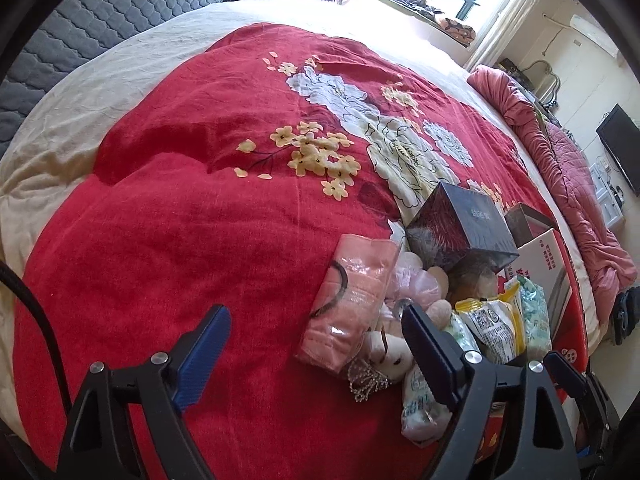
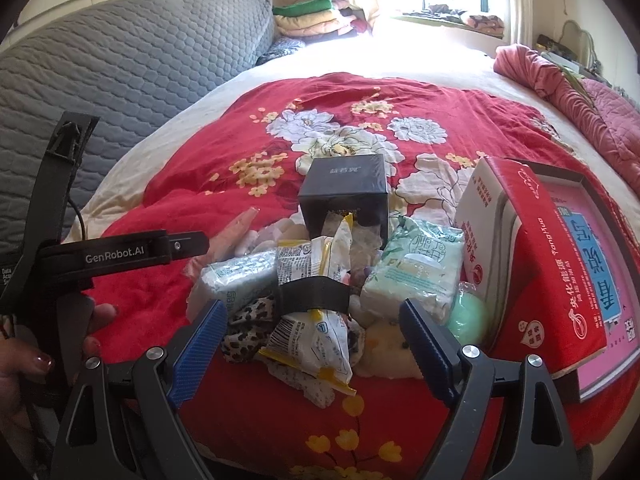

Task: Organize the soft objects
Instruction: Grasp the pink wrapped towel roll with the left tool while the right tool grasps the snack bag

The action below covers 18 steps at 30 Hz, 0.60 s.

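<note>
A heap of small items lies on the red floral blanket (image 1: 200, 220). In the left wrist view a pink towel in clear wrap (image 1: 348, 300) lies ahead of my left gripper (image 1: 316, 340), which is open and touches nothing. A small white plush toy (image 1: 392, 356) rests against its right finger. In the right wrist view my right gripper (image 2: 316, 340) is open, with a yellow-and-white snack packet (image 2: 316, 344) lying between its fingers, untouched by the pads. Around the packet sit a leopard-print cloth (image 2: 252, 320), a pale green tissue pack (image 2: 416, 276) and a yellow plush (image 2: 384, 348).
A black box (image 2: 348, 188) stands behind the heap and a red-and-white carton (image 2: 552, 264) leans at its right. A green ball (image 2: 468, 316) sits beside the carton. A grey quilted headboard (image 2: 120, 60) is at the left, a pink quilt (image 2: 580, 100) at the right. A person's hand (image 2: 24, 360) shows at the lower left.
</note>
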Each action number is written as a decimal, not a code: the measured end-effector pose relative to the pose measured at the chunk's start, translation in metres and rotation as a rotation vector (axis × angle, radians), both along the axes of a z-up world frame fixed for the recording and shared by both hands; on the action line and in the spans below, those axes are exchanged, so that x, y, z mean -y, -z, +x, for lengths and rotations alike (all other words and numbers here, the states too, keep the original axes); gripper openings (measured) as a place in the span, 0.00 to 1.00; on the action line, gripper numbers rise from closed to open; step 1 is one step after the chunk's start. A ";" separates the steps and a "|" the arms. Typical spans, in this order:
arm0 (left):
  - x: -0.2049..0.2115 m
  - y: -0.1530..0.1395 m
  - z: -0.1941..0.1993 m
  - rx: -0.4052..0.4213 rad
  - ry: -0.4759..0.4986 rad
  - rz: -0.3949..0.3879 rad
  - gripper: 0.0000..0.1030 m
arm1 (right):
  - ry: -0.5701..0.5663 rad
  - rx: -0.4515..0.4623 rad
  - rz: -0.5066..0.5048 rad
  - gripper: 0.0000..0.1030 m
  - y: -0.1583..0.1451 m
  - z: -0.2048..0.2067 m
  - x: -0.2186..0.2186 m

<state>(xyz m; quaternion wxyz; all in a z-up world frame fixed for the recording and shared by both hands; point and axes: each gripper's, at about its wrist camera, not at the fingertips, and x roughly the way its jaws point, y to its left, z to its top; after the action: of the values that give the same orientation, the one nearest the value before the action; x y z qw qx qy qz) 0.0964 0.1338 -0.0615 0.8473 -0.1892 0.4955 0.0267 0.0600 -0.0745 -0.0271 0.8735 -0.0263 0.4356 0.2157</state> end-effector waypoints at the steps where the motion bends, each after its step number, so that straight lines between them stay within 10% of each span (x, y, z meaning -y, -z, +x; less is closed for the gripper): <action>1: -0.001 0.001 0.004 -0.001 0.006 -0.008 0.79 | 0.003 -0.004 -0.003 0.86 0.001 0.001 -0.001; 10: 0.000 0.018 0.021 -0.022 0.076 -0.058 0.71 | 0.012 -0.021 -0.036 0.75 0.012 0.010 -0.008; 14: 0.000 0.026 0.024 -0.034 0.091 -0.080 0.64 | -0.010 -0.053 -0.062 0.48 0.022 0.016 -0.015; 18: 0.001 0.030 0.028 -0.029 0.103 -0.084 0.54 | -0.001 -0.043 -0.040 0.43 0.024 0.015 -0.009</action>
<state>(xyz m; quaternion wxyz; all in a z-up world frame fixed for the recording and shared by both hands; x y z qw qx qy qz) 0.1242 0.1331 -0.0919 0.8315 -0.1985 0.5177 -0.0349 0.0755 -0.0653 -0.0507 0.8631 -0.0394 0.4587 0.2079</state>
